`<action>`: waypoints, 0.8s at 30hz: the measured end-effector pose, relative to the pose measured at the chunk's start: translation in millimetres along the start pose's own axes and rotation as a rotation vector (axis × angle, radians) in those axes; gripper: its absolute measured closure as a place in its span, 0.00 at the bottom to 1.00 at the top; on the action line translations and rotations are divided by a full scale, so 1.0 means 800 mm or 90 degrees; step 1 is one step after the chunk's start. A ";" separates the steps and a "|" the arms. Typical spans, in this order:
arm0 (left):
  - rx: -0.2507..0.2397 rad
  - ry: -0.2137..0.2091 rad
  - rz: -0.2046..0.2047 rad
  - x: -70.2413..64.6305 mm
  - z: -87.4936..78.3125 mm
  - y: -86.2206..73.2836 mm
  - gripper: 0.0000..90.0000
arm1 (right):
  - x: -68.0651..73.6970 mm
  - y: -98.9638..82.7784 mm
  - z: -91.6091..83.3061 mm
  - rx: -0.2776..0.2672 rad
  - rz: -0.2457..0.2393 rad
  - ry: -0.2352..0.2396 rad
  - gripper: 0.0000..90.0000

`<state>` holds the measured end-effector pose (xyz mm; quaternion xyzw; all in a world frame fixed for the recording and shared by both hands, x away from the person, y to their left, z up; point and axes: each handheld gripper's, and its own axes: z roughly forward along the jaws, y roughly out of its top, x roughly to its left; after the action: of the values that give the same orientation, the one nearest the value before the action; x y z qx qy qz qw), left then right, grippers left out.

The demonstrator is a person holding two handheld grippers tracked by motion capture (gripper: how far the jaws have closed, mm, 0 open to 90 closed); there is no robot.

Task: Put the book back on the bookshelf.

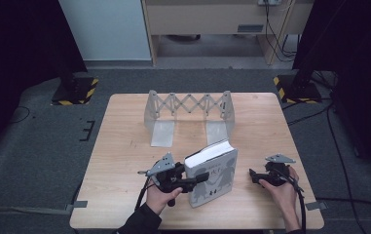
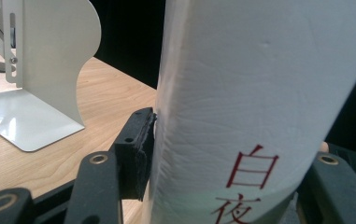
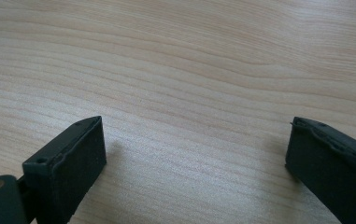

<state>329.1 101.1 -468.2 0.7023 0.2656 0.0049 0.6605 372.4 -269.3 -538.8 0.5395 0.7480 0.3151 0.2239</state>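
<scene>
While the book (image 1: 213, 173) stands upright near the front edge of the wooden worktop (image 1: 124, 146), we see the left gripper (image 1: 200, 178) reaching across it from the left, its jaws set on either side of the volume. In the left gripper view, one black pad (image 2: 138, 151) lies against the white page block (image 2: 259, 93), just above red characters printed on it; we take the jaws as grasping the book. An expanding metal book rack (image 1: 189, 109) stands well behind, toward the far edge. To the right, apart from the book, the right gripper (image 1: 253, 175) rests low over bare wood, jaws spread wide and released.
</scene>
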 end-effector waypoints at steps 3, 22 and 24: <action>-0.002 0.002 0.001 -0.002 0.000 -0.001 0.48 | 0.000 0.000 0.000 0.000 0.000 0.000 0.06; 0.018 0.024 0.047 -0.025 0.002 0.028 0.43 | 0.000 0.000 0.000 0.000 -0.002 -0.002 0.06; 0.025 0.027 0.051 -0.026 0.004 0.034 0.43 | 0.000 0.000 0.000 0.000 -0.003 -0.002 0.06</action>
<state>322.9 90.4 -436.0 0.7248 0.2507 0.0411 0.6404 372.5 -269.4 -539.0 0.5384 0.7487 0.3141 0.2257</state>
